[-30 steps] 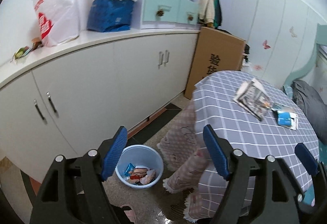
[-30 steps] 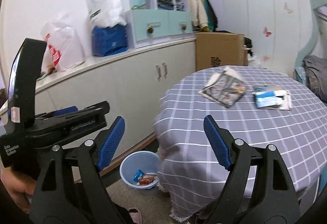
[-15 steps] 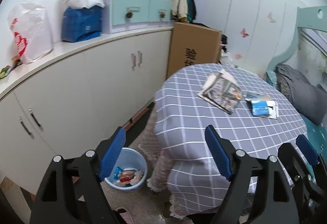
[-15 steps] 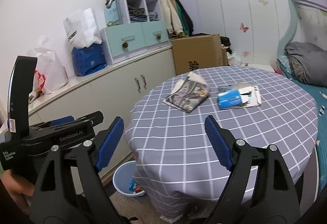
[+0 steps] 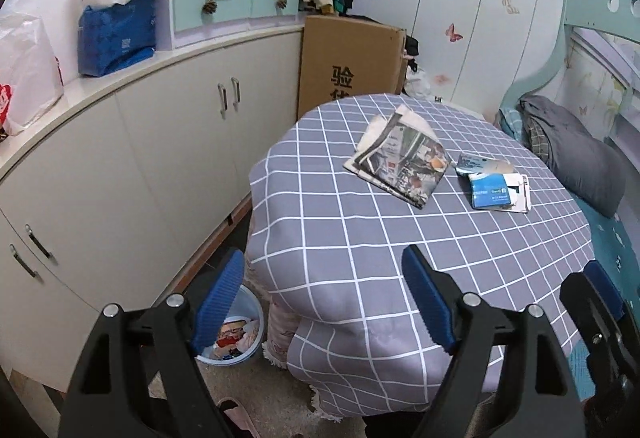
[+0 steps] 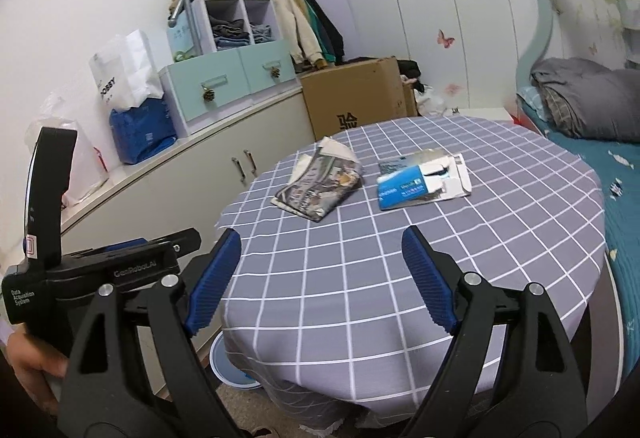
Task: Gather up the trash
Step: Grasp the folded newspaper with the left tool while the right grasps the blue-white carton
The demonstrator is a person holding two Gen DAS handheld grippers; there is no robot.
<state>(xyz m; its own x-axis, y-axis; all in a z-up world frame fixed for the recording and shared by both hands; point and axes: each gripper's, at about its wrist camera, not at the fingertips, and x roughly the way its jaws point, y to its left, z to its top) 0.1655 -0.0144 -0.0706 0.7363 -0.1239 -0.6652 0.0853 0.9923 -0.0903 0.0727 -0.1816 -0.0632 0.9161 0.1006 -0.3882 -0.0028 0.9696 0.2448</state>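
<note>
L wrist: left gripper (image 5: 322,302) spread, empty; newspaper (image 5: 400,158) at 12 on table (image 5: 344,238), packet (image 5: 494,188) at 1, bin (image 5: 240,342) at 7.
R wrist: right gripper (image 6: 322,278) spread, empty; newspaper (image 6: 320,184) at 12, packet (image 6: 420,182) at 1.

Bare tablecloth (image 6: 360,278) lies open up to the newspaper (image 6: 320,186) and blue packet (image 6: 416,184); cabinets (image 5: 160,158) crowd the left.
</note>
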